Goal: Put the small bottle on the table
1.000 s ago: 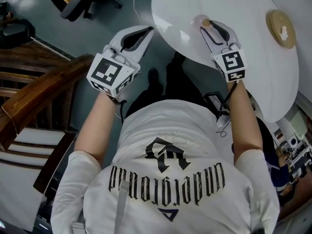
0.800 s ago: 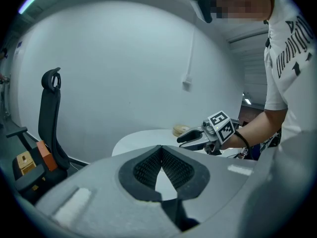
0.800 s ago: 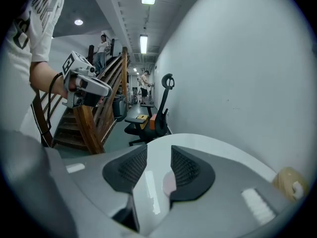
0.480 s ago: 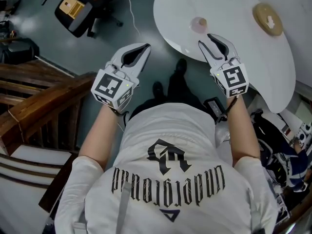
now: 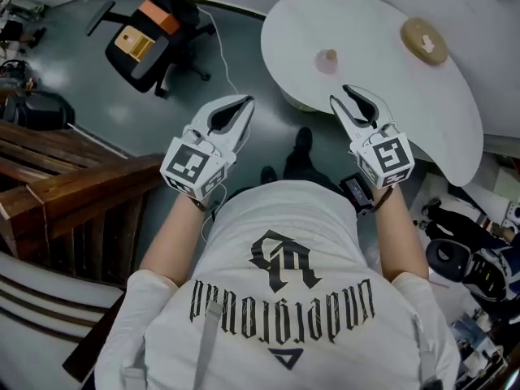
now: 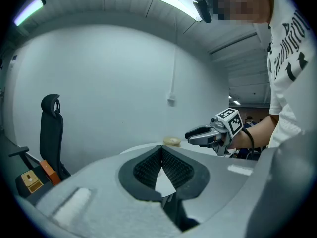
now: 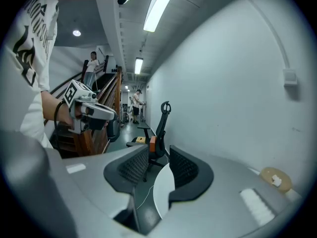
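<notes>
The small clear bottle (image 5: 327,59) with a tan cap stands upright on the round white table (image 5: 370,19), near its front edge. My right gripper (image 5: 343,96) hovers short of the table edge, a little way back from the bottle. Its jaws are closing with nothing between them; in the right gripper view a gap shows between the pads (image 7: 185,168). My left gripper (image 5: 244,102) hangs over the floor left of the table, shut at the tips and empty. The bottle is out of sight in both gripper views.
A round tan disc (image 5: 424,41) lies on the table's far right. A black office chair (image 5: 150,35) with an orange box stands at the back left. A wooden stair rail (image 5: 73,185) runs along the left. Cluttered gear (image 5: 479,250) sits at the right.
The right gripper let go of the bottle and drew back from the table. The bottle stayed standing on the table. Both grippers and the person have moved away from it.
</notes>
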`<state>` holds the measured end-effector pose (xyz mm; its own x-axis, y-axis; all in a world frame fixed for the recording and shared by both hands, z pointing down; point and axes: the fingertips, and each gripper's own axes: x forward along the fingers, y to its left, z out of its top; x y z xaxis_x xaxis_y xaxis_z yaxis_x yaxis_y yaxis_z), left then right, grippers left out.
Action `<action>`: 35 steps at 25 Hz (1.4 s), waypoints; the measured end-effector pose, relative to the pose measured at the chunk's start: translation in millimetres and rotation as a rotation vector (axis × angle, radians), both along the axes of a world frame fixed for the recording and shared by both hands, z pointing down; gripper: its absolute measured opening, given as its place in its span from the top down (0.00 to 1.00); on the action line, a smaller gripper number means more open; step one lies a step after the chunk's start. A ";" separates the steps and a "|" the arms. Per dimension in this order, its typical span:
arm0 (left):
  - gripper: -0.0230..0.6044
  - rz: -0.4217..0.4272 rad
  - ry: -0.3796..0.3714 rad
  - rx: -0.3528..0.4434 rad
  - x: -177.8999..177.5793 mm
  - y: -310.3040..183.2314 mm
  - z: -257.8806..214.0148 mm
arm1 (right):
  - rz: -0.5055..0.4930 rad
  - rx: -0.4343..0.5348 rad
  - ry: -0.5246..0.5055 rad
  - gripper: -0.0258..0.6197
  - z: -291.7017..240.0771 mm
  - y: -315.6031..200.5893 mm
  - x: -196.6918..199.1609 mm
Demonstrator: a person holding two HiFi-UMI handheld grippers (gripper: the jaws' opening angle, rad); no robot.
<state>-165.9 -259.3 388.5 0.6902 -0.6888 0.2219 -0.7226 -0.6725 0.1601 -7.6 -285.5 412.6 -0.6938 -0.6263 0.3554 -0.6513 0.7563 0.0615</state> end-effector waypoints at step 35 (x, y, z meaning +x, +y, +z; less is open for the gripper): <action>0.95 0.160 -0.053 0.057 84.9 143.1 -16.0 | 0.109 0.093 -0.035 0.93 -51.9 175.9 72.3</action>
